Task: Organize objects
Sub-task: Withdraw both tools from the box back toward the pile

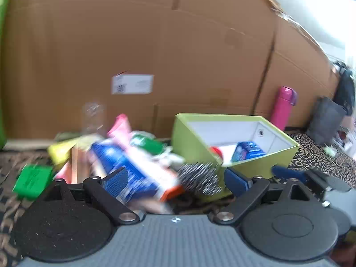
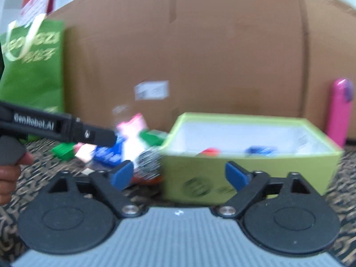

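Left gripper point(image 1: 175, 178) spread wide, nothing clamped; blurred heap of packets point(image 1: 124, 155) and spiky brush head point(image 1: 200, 178) crowd gap at 12 o'clock. Green box point(image 1: 195, 142) at 1 o'clock, blue packet point(image 1: 247, 151) inside. Right gripper point(image 2: 178, 175) also agape, empty; box wall directly ahead. Big cardboard carton point(image 1: 155, 44) behind, pink bottle point(image 1: 283, 106) at 2 o'clock.

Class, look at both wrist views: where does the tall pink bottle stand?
The tall pink bottle stands upright at the right in both views, against the big brown cardboard box, just behind the open lime-green box.
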Motion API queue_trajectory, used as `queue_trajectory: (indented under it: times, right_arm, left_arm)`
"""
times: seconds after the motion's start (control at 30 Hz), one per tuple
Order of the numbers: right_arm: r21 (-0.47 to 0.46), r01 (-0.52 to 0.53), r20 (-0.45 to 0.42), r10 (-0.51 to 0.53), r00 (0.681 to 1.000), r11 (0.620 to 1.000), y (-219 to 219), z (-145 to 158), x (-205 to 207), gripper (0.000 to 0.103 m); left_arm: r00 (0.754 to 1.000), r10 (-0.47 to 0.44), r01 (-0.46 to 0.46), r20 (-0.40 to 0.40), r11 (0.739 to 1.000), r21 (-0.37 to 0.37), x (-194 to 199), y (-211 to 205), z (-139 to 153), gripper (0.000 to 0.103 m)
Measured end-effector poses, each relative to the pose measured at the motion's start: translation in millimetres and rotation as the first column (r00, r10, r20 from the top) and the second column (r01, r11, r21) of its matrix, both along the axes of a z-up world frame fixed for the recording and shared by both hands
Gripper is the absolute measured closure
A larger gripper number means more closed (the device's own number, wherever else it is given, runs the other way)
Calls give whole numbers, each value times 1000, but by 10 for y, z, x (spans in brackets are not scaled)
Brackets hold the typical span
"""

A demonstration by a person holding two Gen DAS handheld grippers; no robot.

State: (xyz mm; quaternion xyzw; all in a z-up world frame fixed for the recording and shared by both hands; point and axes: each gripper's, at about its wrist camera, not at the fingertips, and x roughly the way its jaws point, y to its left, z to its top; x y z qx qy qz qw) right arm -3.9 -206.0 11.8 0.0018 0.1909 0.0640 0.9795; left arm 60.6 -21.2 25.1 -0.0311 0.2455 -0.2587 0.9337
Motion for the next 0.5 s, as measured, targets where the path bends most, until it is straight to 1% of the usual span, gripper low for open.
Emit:
queue_trajectory:
  times: [0.03,0.1,0.17,0.23,0.27,0.43,0.47,0.5]
  right_arm:
    - [-2,-15,-20,15,1000,1000,73,-22,39,25]
    - [-13,-35,-46,35,998,999,203,-69,111,42]
    - [-32,-51,-66,48,997,998,324,-102,170,49]
    - [-17,-55,-79,54,995,998,361,-109,204,50]
    - [-1,-50,-85,49,995,999,377,-109,289,50]
    - [66,5,-118,3,993,998,379,-210,481,50]
    - [86,11,-120,0,993,996,351,-219,490,56]
    - [100,16,-119,-4,993,995,328,-216,503,66]
  left_arm:
    - [1000,17,-17,-14,1000,-5,-33,80,-32,7]
    - [999,44,-44,-31,999,-11,-107,233,-81,7]
    - [997,72,-73,-41,997,-12,-175,362,-128,7]
    - [994,103,-103,-47,995,-14,-216,472,-175,7]
    - [992,114,-115,-50,993,-15,-235,515,-200,7]
    - [986,145,-148,-87,988,-35,-240,696,-280,7]
    - [985,145,-149,-90,988,-40,-244,724,-296,7]
    - [985,146,-150,-94,988,-44,-245,738,-307,7]
